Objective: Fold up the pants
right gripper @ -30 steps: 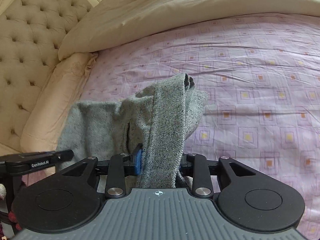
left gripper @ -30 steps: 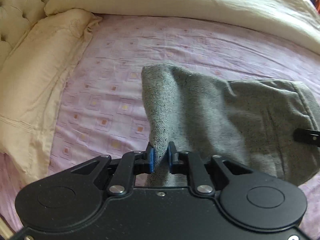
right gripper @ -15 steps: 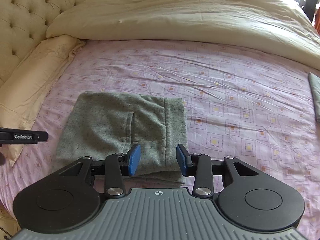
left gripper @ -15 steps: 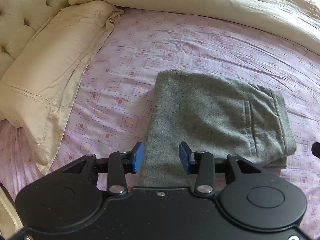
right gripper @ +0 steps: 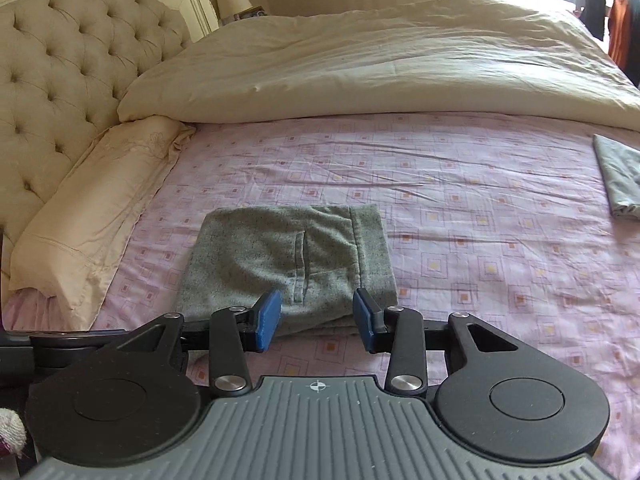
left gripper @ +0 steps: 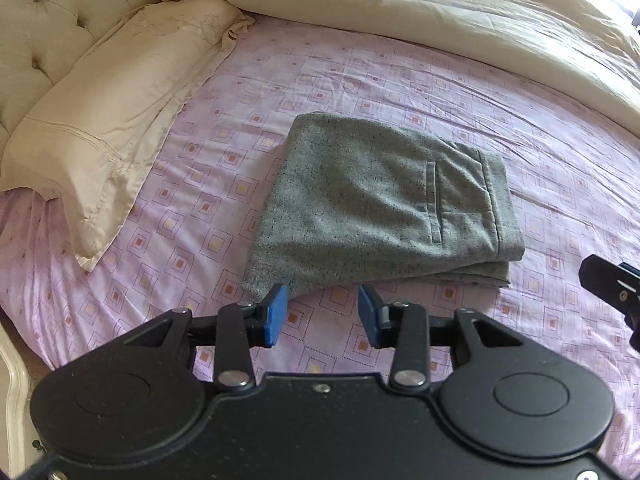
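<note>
Both claws hang above the bed, tilted steeply down: the left claw [left gripper: 322, 317] and the right claw [right gripper: 317, 317] each stand partly open with nothing between the blue pads. Folded grey pants [left gripper: 376, 204] lie flat on the pink patterned sheet [left gripper: 400, 80], beside a cream pillow [left gripper: 116, 108].

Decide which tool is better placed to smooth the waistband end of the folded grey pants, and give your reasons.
Right, probably. The right tool sits open just before the waistband end of the folded grey speckled pants; the left tool faces their opposite corner, waistband far across.
</note>
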Available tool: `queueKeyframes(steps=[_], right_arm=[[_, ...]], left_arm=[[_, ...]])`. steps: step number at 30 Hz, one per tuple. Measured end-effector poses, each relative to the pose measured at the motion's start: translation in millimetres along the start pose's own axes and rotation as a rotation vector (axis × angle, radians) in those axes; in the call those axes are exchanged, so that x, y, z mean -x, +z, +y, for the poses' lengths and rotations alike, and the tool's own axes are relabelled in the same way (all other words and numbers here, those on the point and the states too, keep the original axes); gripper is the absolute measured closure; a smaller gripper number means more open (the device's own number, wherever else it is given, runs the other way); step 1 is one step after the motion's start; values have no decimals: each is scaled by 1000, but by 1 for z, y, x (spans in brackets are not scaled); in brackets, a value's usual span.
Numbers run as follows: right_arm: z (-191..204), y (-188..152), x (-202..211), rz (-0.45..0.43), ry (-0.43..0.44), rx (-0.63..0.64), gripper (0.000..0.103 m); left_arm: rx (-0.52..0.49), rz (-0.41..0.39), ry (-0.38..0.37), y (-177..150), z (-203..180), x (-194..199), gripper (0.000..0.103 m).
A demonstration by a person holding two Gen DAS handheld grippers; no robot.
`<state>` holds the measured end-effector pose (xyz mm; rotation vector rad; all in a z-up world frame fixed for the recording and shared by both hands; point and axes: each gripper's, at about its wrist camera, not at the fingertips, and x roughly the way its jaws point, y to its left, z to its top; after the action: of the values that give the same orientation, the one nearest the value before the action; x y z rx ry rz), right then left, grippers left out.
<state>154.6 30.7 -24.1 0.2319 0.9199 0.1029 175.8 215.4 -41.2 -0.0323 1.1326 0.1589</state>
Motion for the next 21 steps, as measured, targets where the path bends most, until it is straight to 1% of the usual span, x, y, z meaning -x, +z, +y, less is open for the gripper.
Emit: queueKeyframes(steps=[5, 11, 14, 18, 21], right_arm=[[-3, -6, 11, 25, 20, 16, 64], [-7, -9, 26, 0, 39, 36, 64], [-10, -8, 30, -9, 44, 28, 64], [-13, -7, 32, -5, 52, 17, 64], [-14, -7, 32, -2, 57, 12, 64]], left_arm=[[-13, -24, 18, -10, -9, 19, 53], [-18, -31, 36, -16, -19, 29, 50], [-28, -49, 54, -19, -24, 35, 49], [-34, -67, 67, -21, -26, 41, 49], [-28, -73, 71, -22, -25, 44, 45]])
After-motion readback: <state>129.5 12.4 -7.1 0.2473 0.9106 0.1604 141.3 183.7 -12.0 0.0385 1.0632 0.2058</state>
